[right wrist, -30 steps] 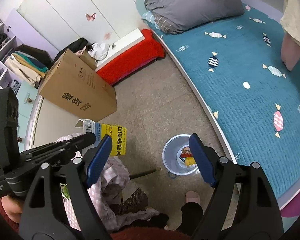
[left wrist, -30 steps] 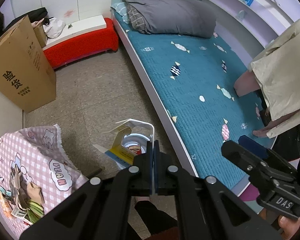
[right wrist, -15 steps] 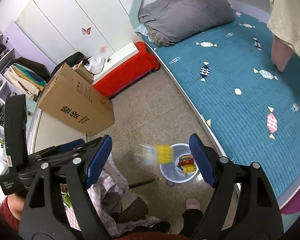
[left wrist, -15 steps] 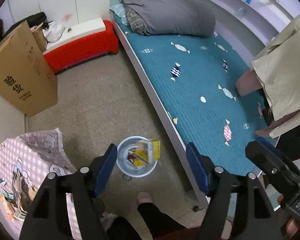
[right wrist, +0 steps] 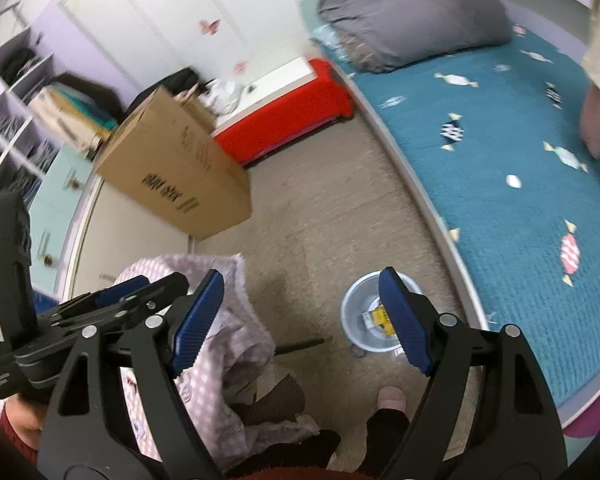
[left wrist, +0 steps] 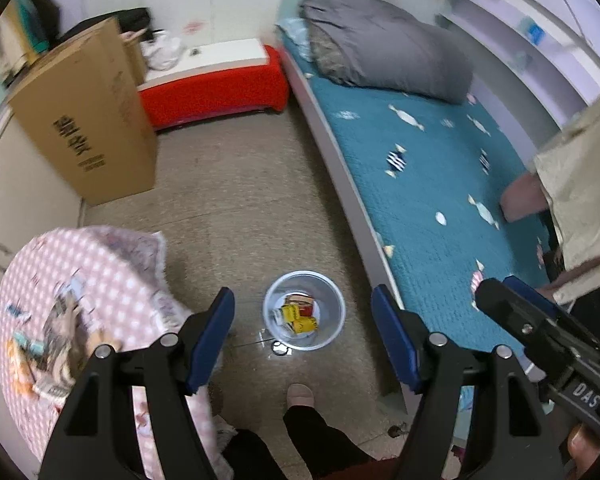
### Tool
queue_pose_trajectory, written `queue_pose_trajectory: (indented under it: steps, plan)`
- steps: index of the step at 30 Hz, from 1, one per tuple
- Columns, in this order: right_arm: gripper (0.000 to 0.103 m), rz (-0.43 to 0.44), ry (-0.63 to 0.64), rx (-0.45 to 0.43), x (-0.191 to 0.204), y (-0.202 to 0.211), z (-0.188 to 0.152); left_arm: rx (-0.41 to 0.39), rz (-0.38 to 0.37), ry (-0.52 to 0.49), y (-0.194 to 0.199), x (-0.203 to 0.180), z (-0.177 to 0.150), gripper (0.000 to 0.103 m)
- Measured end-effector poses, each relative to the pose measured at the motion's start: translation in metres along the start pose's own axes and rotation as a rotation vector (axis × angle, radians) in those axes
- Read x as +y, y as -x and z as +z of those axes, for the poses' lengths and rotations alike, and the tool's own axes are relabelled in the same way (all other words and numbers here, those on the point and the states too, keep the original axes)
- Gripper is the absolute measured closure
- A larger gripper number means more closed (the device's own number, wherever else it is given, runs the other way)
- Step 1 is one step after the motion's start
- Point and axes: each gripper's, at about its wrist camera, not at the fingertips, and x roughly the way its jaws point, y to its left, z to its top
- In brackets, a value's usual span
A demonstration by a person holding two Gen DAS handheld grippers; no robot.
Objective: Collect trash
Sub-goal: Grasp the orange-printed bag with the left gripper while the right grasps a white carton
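A small clear bin [left wrist: 334, 297] stands on the floor by the bed, with yellow and red packaging [left wrist: 296, 315] lying in it. High above the bin hangs my left gripper [left wrist: 302, 338], open, nothing between its blue pads. My right gripper [right wrist: 300, 320] is open and empty too; its right finger covers part of the bin [right wrist: 354, 312]. At the lower left is a round table under a pink checked cloth [left wrist: 100, 264], with more scraps of trash [left wrist: 48, 344] on it, blurred.
A large cardboard box [left wrist: 88, 120] leans at the left wall beside a red bench [left wrist: 212, 92]. The bed with a teal quilt [left wrist: 440, 184] and grey duvet [left wrist: 384, 56] fills the right. A person's slippered foot [left wrist: 300, 394] is just below the bin.
The left gripper was shut on a yellow and white carton; it opened, and the carton fell into the bin. Both views have shifted a little.
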Motion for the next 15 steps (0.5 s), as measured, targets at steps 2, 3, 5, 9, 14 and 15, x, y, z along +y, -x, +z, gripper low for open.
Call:
queue_pose_trajectory:
  steps: [2,3,5,9,14,15]
  plan:
    - [0.025,0.019,0.041,0.024,0.022,-0.011,-0.005,-0.008,0.018,0.053,0.009,0.029,-0.01,0.033]
    - [0.025,0.027,0.057,0.035,0.032,-0.016,-0.007,-0.009,0.023,0.069,0.012,0.037,-0.013,0.033]
    - [0.025,0.048,0.095,0.058,0.058,-0.027,-0.014,-0.01,0.038,0.12,0.02,0.067,-0.023,0.033]
    - [0.025,0.075,0.171,0.089,0.114,-0.045,-0.035,-0.019,0.065,0.21,0.036,0.131,-0.046,0.033]
    - [0.025,0.105,0.247,0.137,0.193,-0.07,-0.074,-0.021,0.108,0.304,0.062,0.229,-0.085,0.033]
    - [0.025,0.113,0.268,0.149,0.21,-0.076,-0.084,-0.023,0.113,0.324,0.067,0.247,-0.093,0.033]
